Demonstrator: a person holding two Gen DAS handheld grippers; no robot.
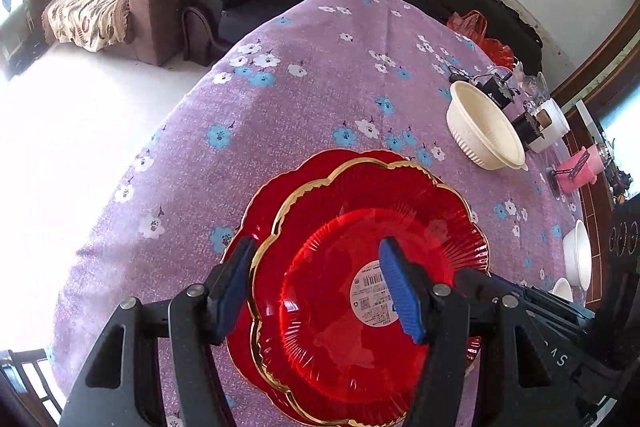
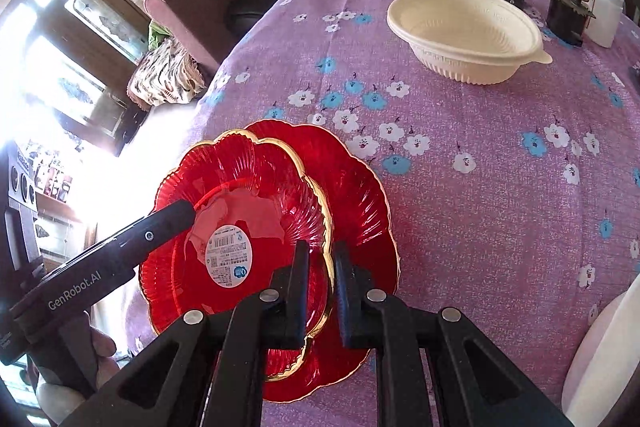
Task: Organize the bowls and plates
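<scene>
Right gripper clamped on gilt rim of scalloped translucent red glass plate (labelled), over another red plate. Left gripper half spread astride the rim, grip unclear. Cream ribbed plastic bowl at one o'clock.

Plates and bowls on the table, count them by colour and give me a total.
Red plates: 2, the upper red plate resting over the lower red plate
Cream bowl: 1
White bowls: 2, the second just beside the first, both partly cut off at the table's right edge
Total: 5
</scene>
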